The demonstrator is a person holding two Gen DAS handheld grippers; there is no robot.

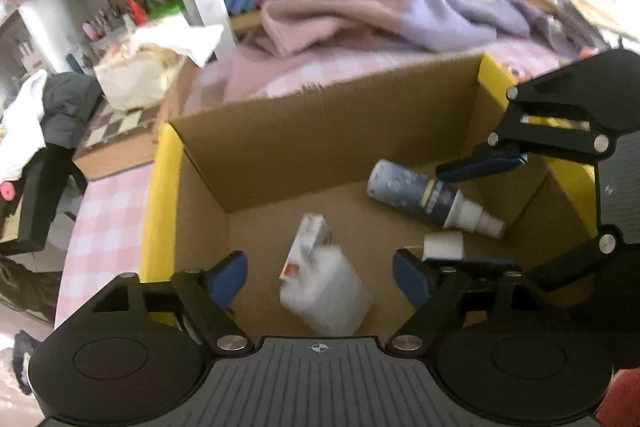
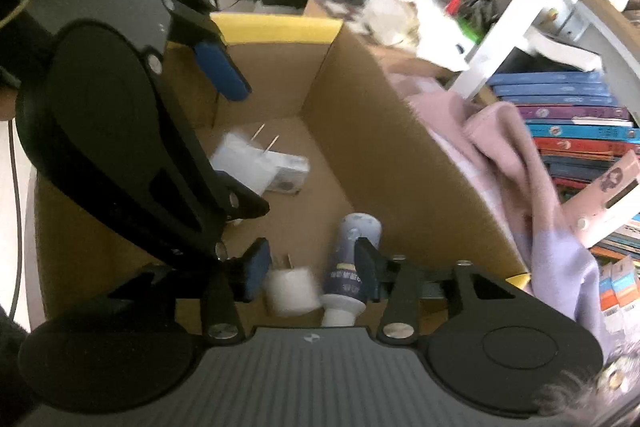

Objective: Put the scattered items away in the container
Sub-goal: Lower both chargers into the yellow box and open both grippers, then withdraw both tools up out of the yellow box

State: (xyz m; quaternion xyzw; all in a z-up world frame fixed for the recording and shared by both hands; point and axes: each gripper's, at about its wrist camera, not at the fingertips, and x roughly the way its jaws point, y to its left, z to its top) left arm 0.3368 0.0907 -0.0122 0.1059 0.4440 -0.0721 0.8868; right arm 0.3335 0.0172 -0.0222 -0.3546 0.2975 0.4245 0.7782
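Both grippers hung over the open brown cardboard box with yellow-taped rims [image 1: 320,143], pointing down into it. The left gripper [image 1: 320,277] had its jaws spread wide, nothing pressed between them; below the gap lay a blurred white charger block [image 1: 332,287] against a small white printed carton [image 1: 306,243], the carton's long axis running from the box's near side toward its far wall.

The right gripper [image 2: 312,269] showed its jaws apart too, gripping nothing, with a small white plug adapter [image 2: 292,289] on the box floor beneath them, its metal prongs pointing away toward the far wall. Just beside it lay the dark blue spray bottle with a white nozzle [image 1: 424,197], flat on its side, base toward the far wall, nozzle toward the near corner.
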